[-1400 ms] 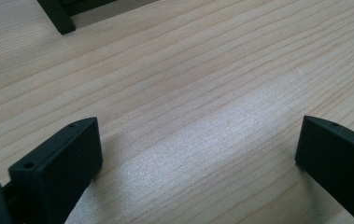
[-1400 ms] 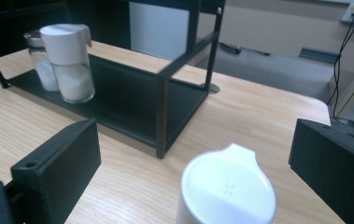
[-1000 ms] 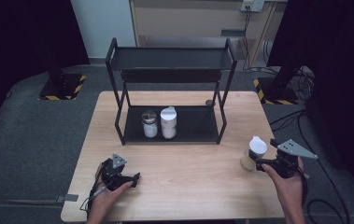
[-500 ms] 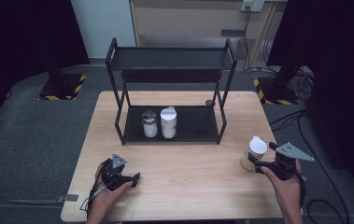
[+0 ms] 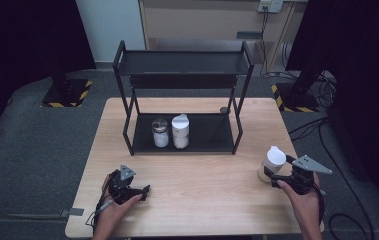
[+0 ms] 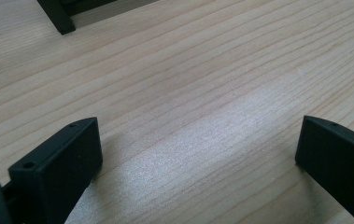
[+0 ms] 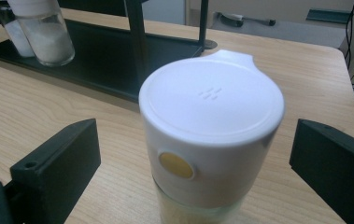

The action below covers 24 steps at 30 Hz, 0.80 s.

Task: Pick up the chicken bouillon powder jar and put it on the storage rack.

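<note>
The right claw (image 7: 195, 154) stands with jaws apart either side of the white-lidded jar (image 7: 212, 130) — lined up to clamp it; the left claw (image 6: 198, 154), also apart, idles over bare tabletop (image 6: 202, 84).

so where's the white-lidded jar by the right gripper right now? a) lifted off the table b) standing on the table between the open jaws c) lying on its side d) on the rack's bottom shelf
b: the white-lidded jar stands upright on the wooden table, and the right gripper has a jaw on each side of it with gaps showing, so it is not clamped yet.
</note>
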{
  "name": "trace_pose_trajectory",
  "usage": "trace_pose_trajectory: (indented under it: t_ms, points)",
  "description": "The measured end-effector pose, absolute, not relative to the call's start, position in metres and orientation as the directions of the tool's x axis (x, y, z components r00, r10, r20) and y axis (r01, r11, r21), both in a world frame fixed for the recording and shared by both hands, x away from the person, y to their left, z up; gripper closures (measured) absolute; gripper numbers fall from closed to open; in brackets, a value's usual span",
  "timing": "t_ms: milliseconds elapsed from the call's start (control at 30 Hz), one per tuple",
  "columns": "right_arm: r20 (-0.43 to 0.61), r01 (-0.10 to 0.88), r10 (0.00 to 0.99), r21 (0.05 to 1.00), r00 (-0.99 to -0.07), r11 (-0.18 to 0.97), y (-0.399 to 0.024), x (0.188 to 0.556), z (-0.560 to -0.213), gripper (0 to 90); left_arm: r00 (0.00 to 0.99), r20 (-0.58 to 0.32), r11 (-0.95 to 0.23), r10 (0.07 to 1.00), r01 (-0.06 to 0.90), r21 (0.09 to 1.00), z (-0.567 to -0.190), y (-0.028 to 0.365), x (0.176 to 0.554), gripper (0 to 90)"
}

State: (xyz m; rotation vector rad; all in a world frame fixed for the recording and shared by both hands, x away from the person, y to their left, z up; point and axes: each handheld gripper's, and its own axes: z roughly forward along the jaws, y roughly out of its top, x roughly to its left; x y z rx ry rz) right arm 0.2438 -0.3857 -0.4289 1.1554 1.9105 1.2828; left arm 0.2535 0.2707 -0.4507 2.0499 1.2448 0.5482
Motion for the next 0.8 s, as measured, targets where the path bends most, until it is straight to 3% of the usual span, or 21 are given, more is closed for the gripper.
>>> trace_pose_trajectory:
  t_ms: [800]
  points:
    - [0.031,0.378,0.882,0.910,-0.470,0.169,-0.387,0.250,-0.448,2.7,0.457,0.011,-0.322,0.889,0.609,0.725,-0.451,0.271,0.254,0.0]
